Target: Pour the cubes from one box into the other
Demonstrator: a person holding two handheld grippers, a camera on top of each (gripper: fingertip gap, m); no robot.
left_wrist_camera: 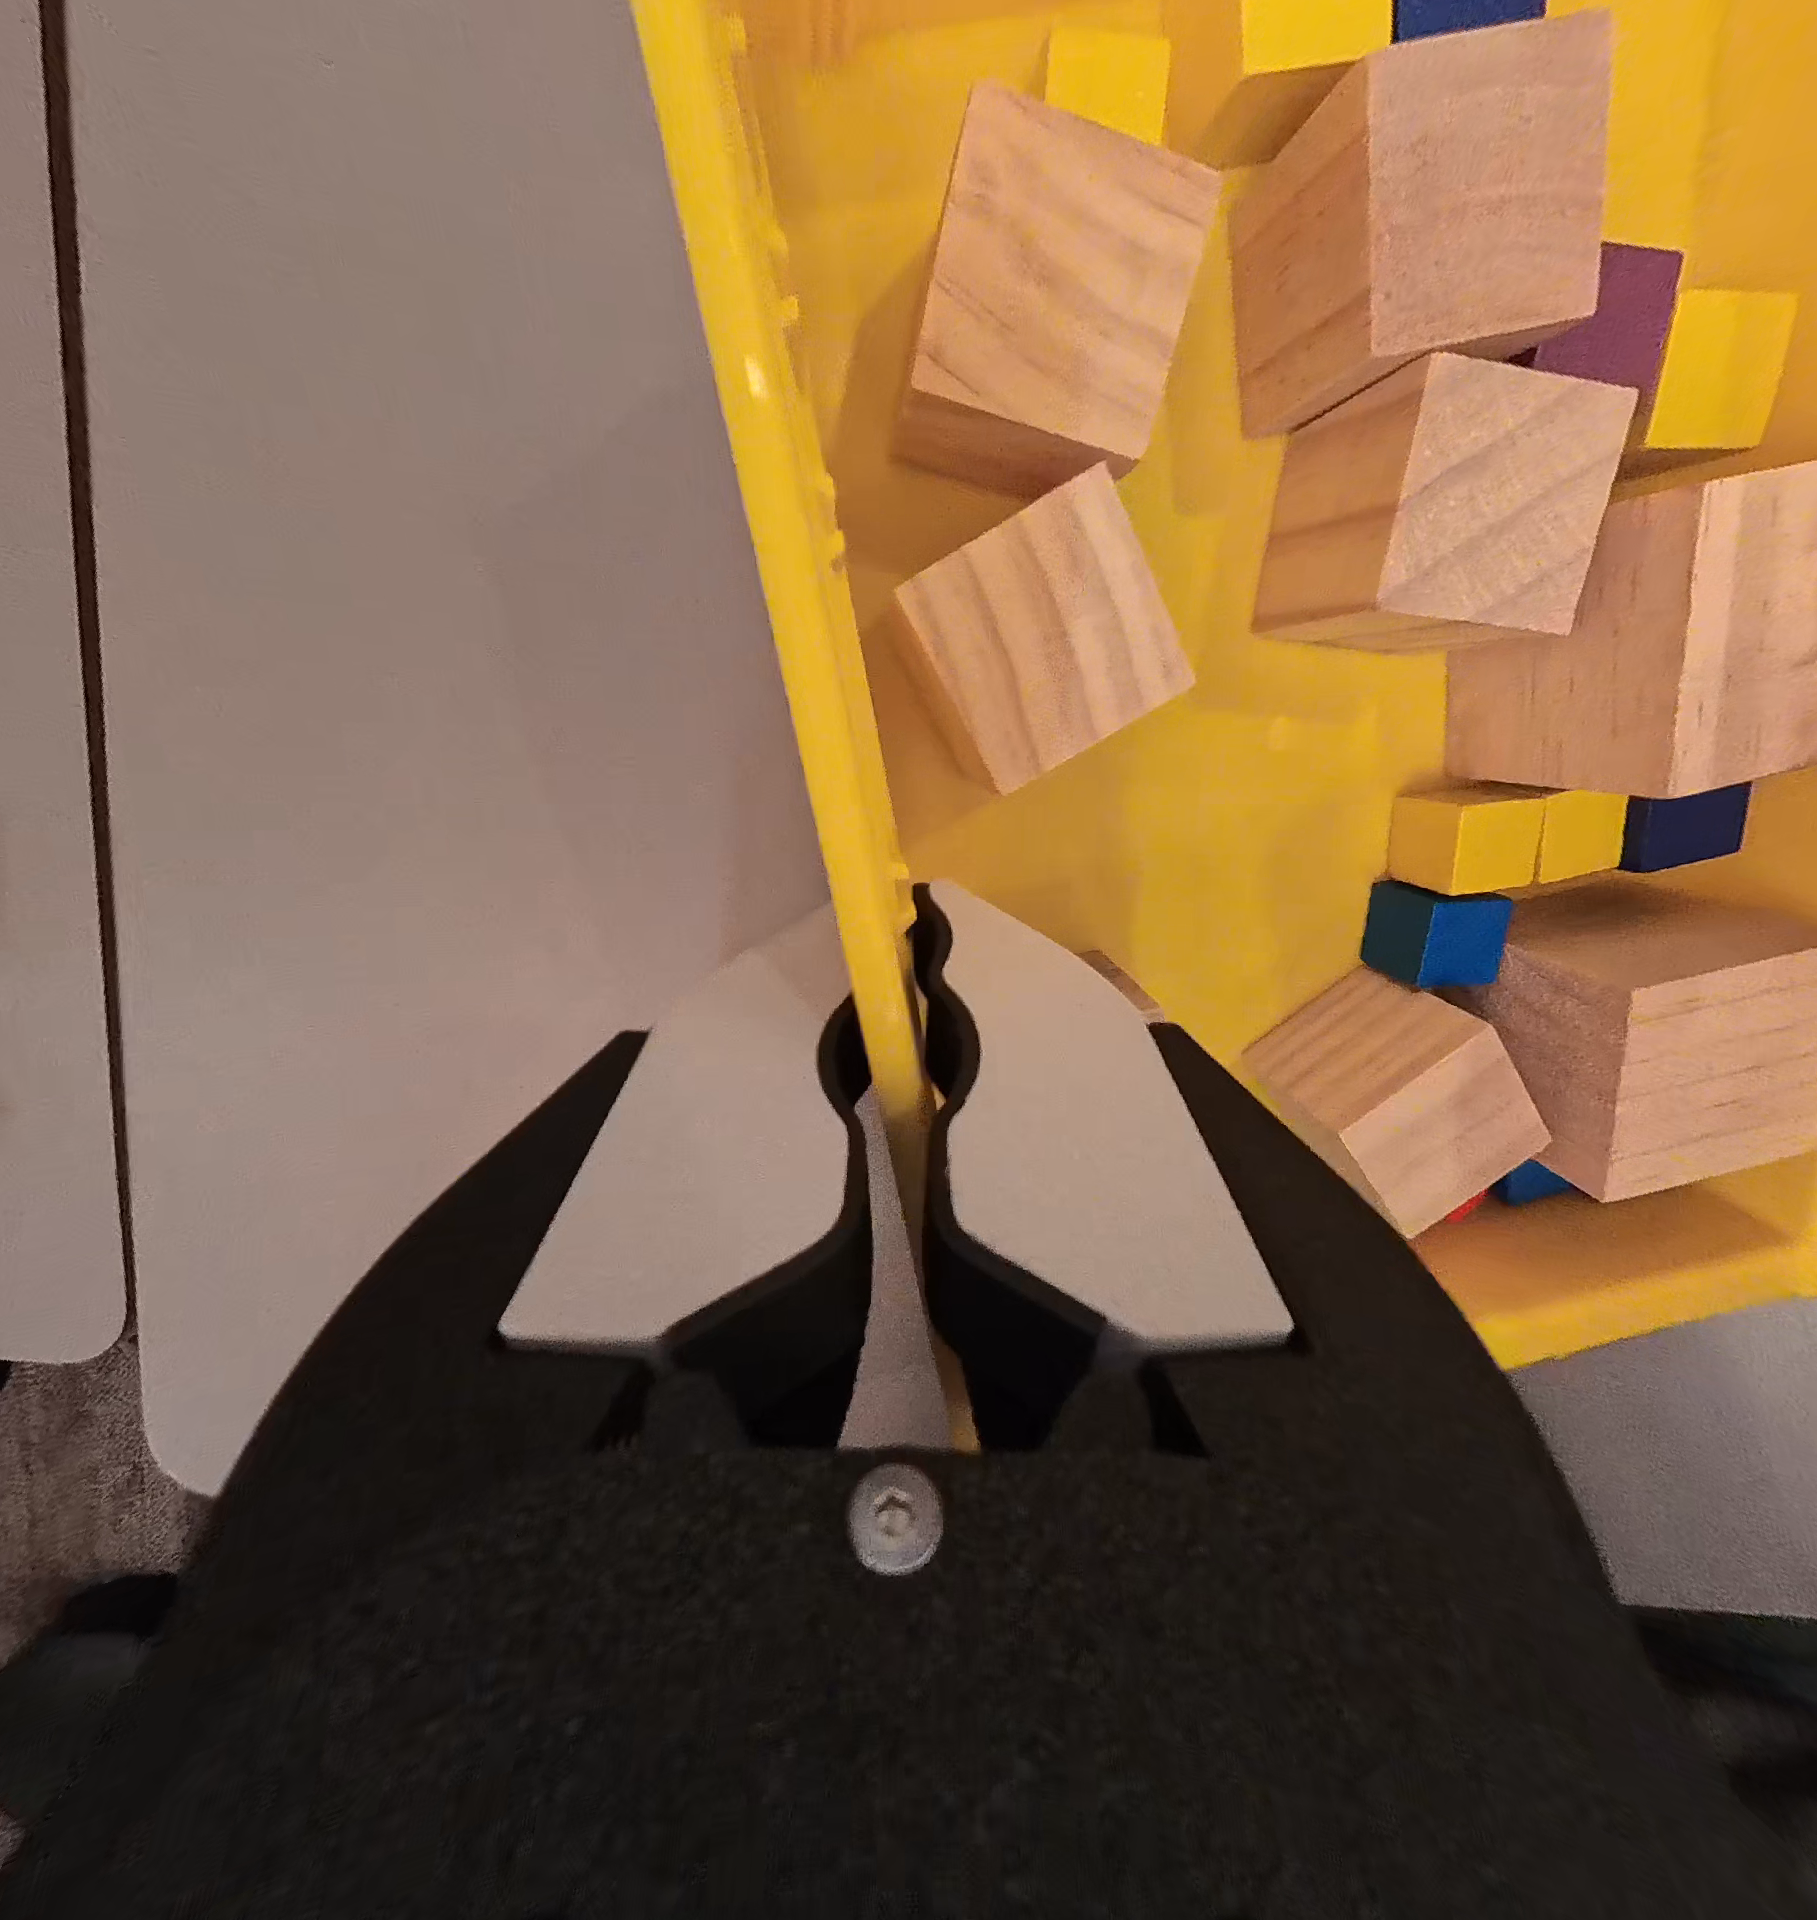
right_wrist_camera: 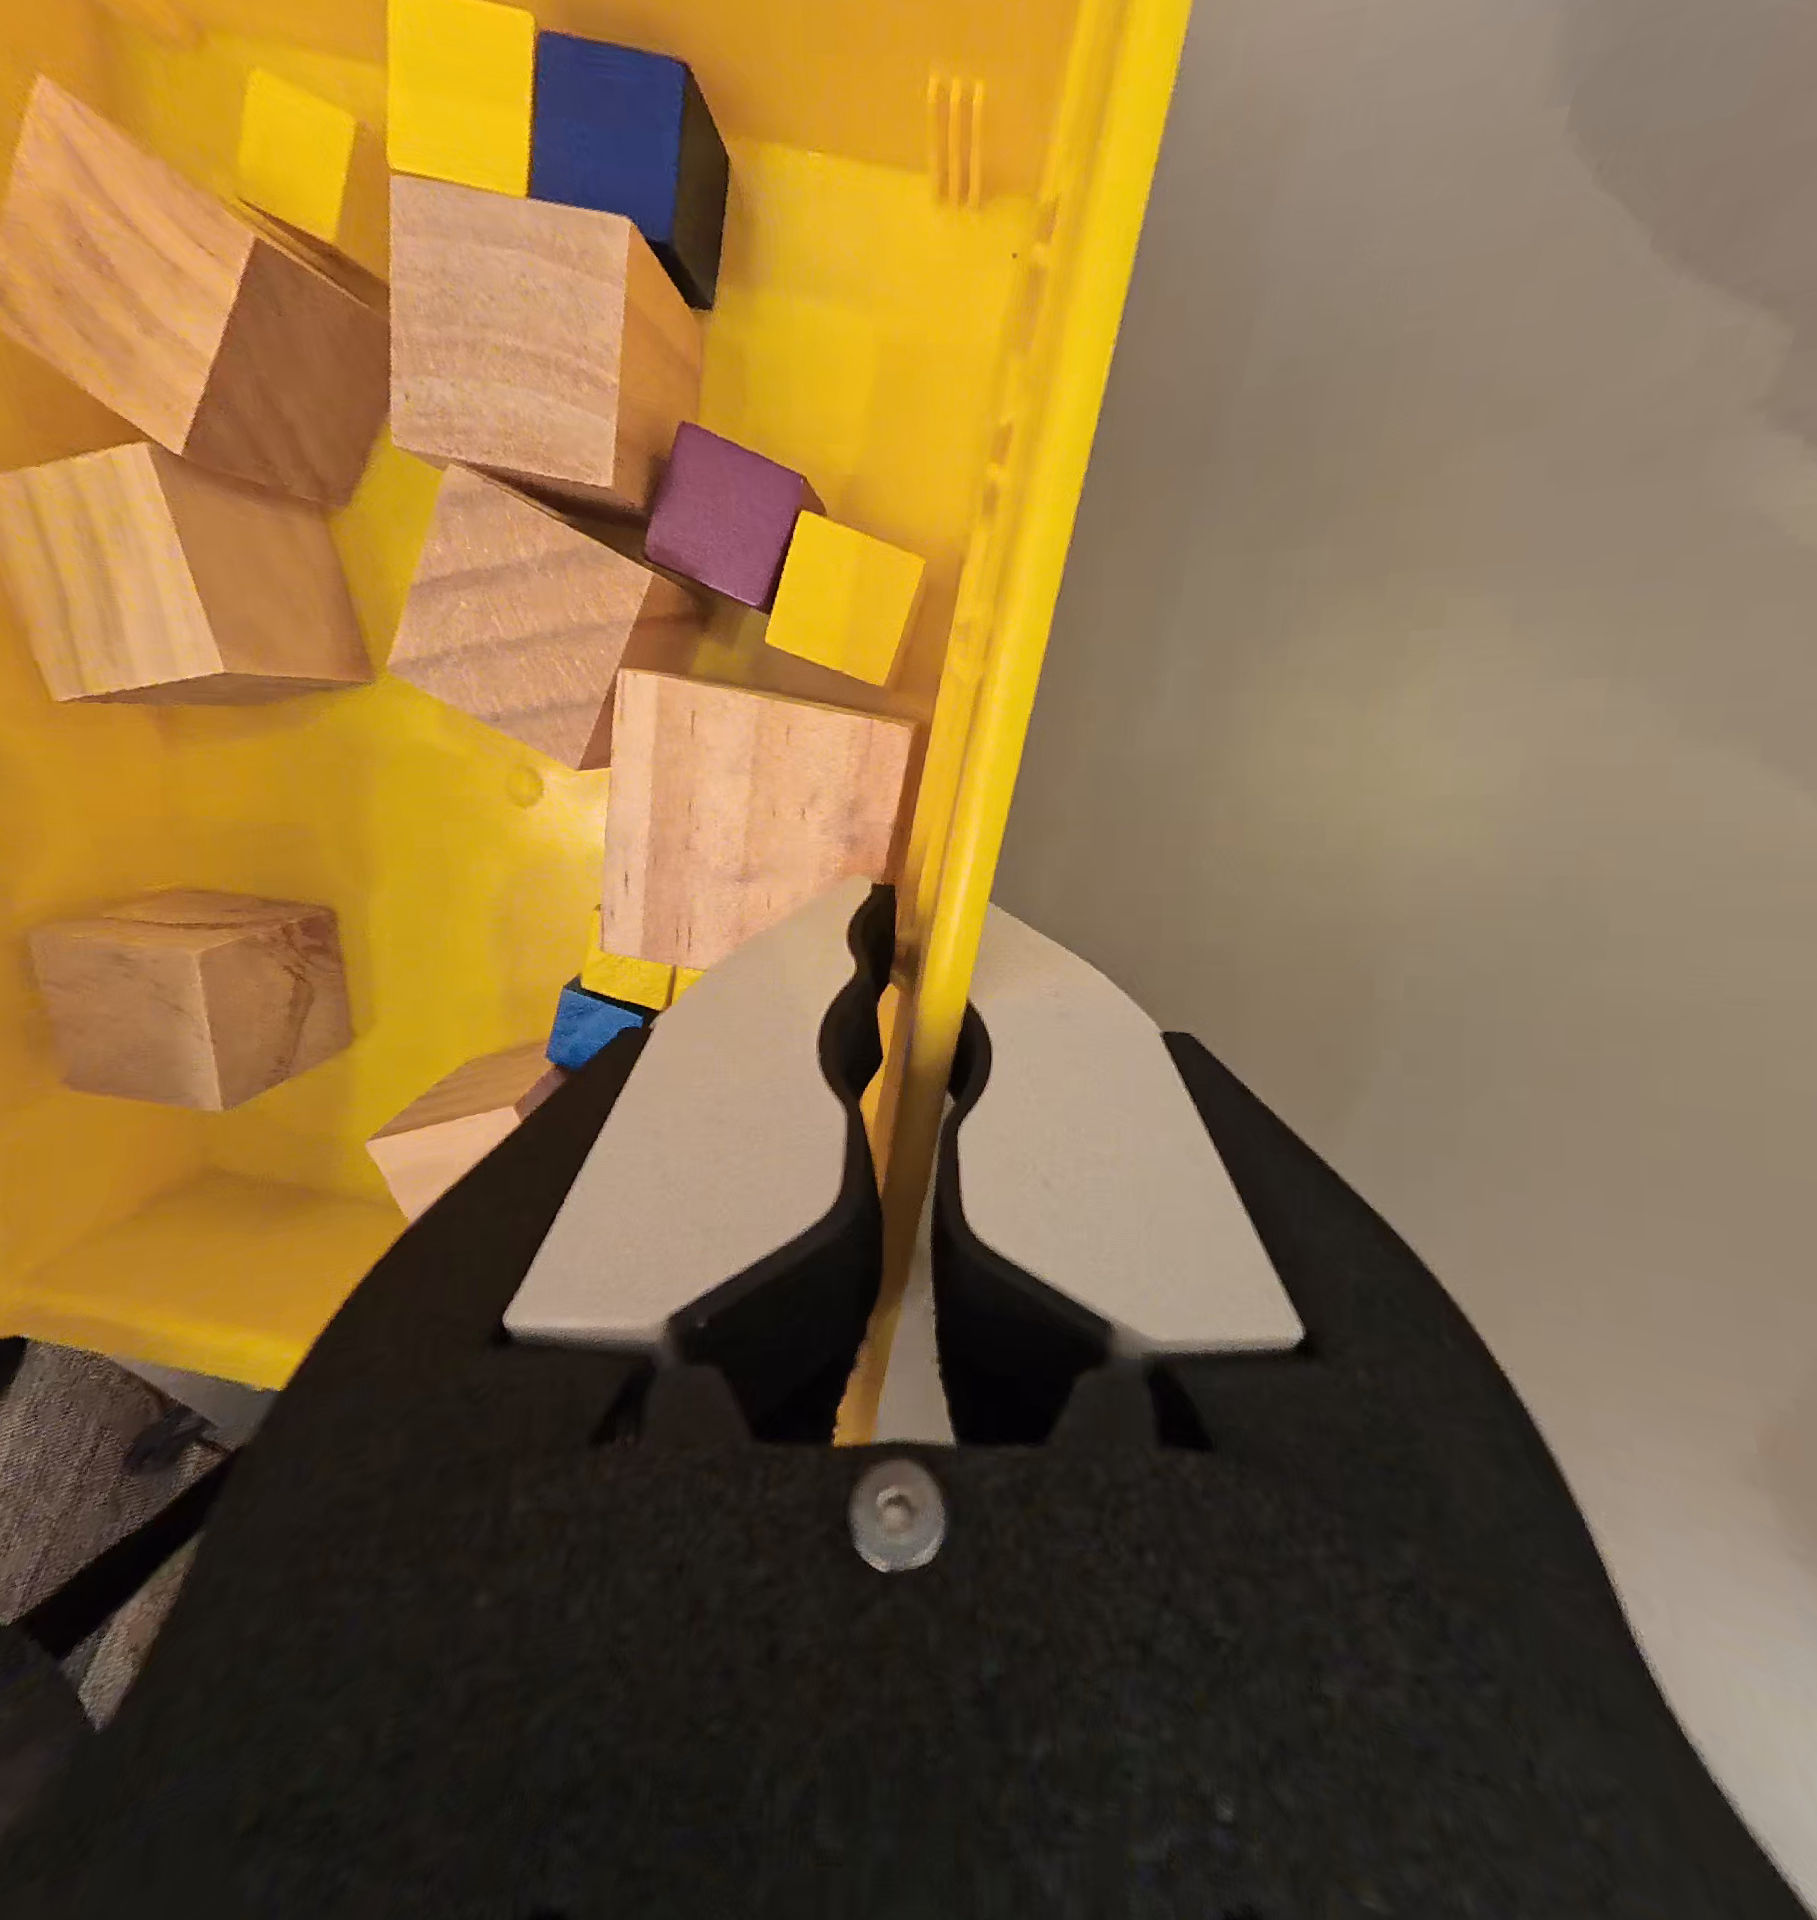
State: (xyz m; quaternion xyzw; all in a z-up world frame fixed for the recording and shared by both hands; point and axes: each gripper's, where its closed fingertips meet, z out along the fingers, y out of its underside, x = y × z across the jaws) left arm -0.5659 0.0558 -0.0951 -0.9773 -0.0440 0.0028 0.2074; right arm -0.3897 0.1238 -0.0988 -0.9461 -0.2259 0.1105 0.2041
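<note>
Nearest to us, we are gripping the yellow box (left_wrist_camera: 997,852) on two opposite walls. Our left gripper (left_wrist_camera: 909,1039) is holding its jaws clamped on the thin left wall, one finger inside the box and one outside. Our right gripper (right_wrist_camera: 919,1039) is doing the same on the right wall (right_wrist_camera: 1039,520), jaws pressed together on the plastic.

Just beyond the fingers, the cubes are lying loose on the box floor. Large plain wooden cubes (left_wrist_camera: 1049,281) are sitting at odd angles, some leaning on each other, and small painted ones are wedged among them: a purple cube (right_wrist_camera: 727,514), a dark blue cube (right_wrist_camera: 623,145), several yellow cubes (right_wrist_camera: 847,597) and a light blue cube (left_wrist_camera: 1439,940). Farther out, on either side of the box, we are seeing only pale tabletop (left_wrist_camera: 364,623). The other box is not showing in either view, so we cannot tell where it is standing.

We are judging the wall to be thin and somewhat flexible, so it may bow under the load; holding it at mid-wall on both sides, as we are, seems the steadiest place. The wooden cubes are looking hard, smooth and fairly light, so they should slide and tumble all at once when we tip the box.
</note>
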